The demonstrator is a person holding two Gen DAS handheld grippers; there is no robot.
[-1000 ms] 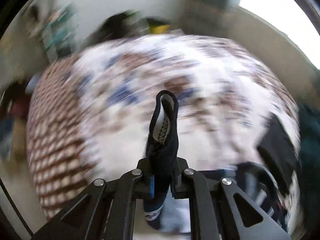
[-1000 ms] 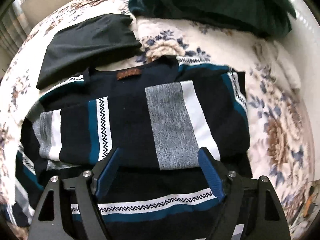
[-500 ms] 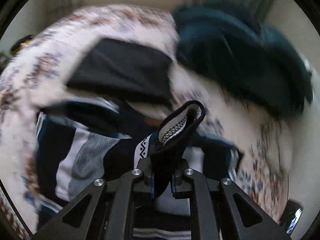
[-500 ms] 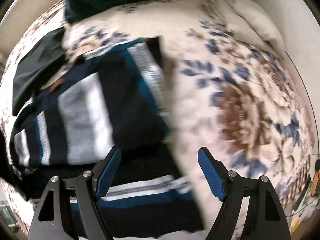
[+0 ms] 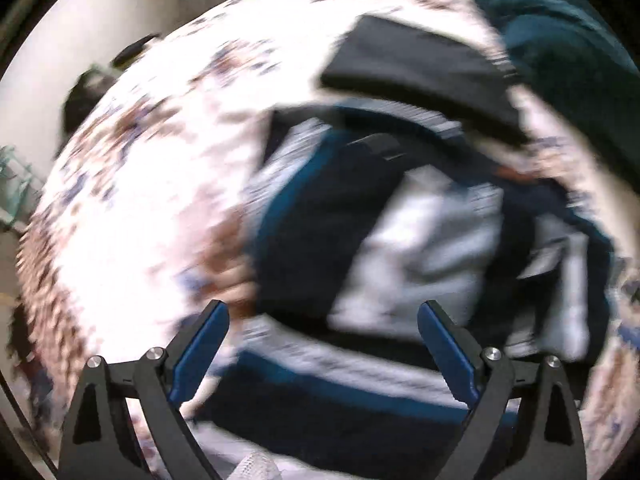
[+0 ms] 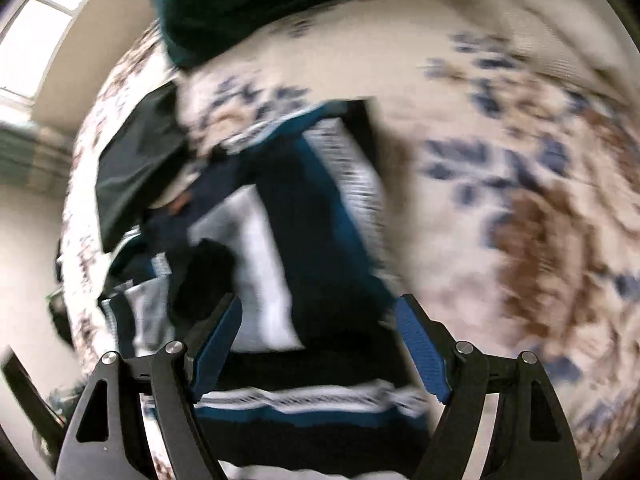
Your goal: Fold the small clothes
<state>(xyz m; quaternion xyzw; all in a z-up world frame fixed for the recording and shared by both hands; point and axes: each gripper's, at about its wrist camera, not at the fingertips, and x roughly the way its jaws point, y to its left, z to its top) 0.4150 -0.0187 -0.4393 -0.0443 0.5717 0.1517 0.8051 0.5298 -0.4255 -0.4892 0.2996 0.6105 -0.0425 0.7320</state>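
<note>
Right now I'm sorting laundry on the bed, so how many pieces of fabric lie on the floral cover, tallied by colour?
Striped navy, teal, white and grey sweater: 1
Plain black folded garment: 1
Dark green bundle, blurred, counted as one: 1
Total: 3
All lie on the floral bed cover.

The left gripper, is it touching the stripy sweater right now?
Apart. The left wrist view shows the left gripper open with nothing between its blue pads, the striped sweater lying blurred beyond them.
</note>
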